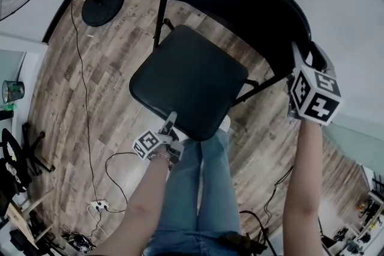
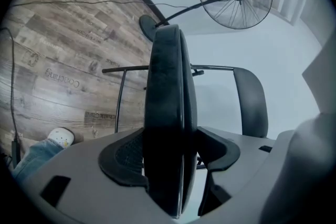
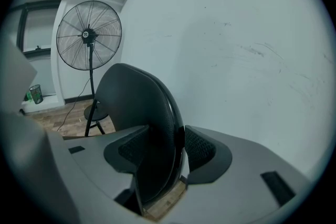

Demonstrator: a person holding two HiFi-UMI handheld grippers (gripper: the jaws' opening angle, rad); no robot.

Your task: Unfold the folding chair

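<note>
A black folding chair stands on the wooden floor with its seat (image 1: 186, 78) tilted down close to level. My left gripper (image 1: 171, 119) is shut on the seat's near edge. In the left gripper view the seat (image 2: 167, 113) runs edge-on between the pads of that gripper (image 2: 170, 152). The curved backrest (image 1: 240, 3) rises toward the wall. My right gripper (image 1: 298, 63) is shut on its near end. The backrest (image 3: 139, 107) fills the gap between the right gripper's (image 3: 163, 152) pads, which press on it from both sides.
A pedestal fan with a round base (image 1: 102, 4) stands at the far left by the wall. A cable (image 1: 84, 99) runs over the floor to a power strip (image 1: 99, 207). The person's legs in jeans (image 1: 201, 189) are just behind the seat. Clutter lines the left edge.
</note>
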